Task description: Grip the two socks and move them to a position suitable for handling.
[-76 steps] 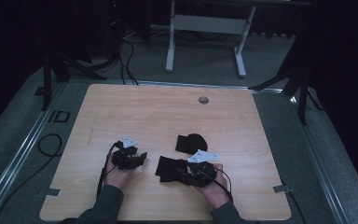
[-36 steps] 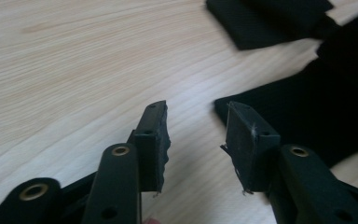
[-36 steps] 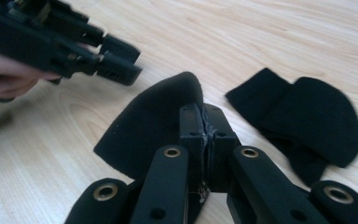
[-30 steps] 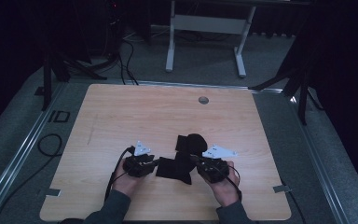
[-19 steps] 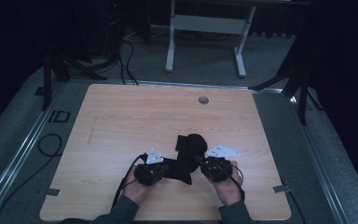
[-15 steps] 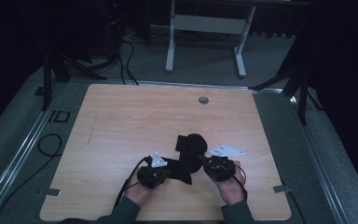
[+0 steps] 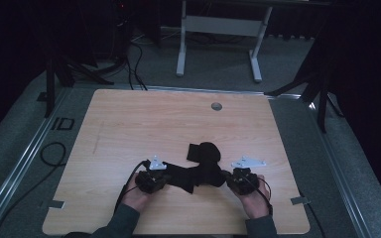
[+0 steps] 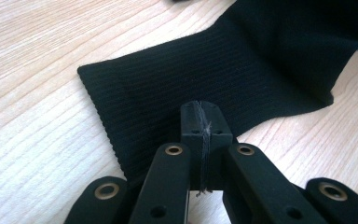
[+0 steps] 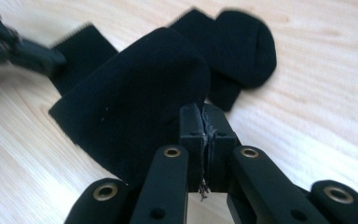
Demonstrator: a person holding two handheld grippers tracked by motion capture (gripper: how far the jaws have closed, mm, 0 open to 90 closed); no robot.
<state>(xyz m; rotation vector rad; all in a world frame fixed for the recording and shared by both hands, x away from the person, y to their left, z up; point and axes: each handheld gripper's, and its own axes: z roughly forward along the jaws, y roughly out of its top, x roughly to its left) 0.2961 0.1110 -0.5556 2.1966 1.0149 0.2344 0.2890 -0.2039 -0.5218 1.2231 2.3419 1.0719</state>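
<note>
A black sock stretches between my two grippers near the table's front edge. My left gripper is shut on its ribbed cuff, jaws pressed together over the fabric. My right gripper is shut on the sock's other end, which bulges up from the pinched jaws. A second black sock, folded over, lies on the wood just behind; in the right gripper view this second sock sits at the top right. The left gripper appears blurred at the upper left there.
The wooden table has a round grommet near its far edge. Tape tabs mark the front corners. A cable loops on the grey floor at left. A white desk frame stands beyond the table.
My left gripper moved right from bare wood to the sock and shut on its cuff. The right gripper shifted right, holding its end. The sock now stretches between them.
</note>
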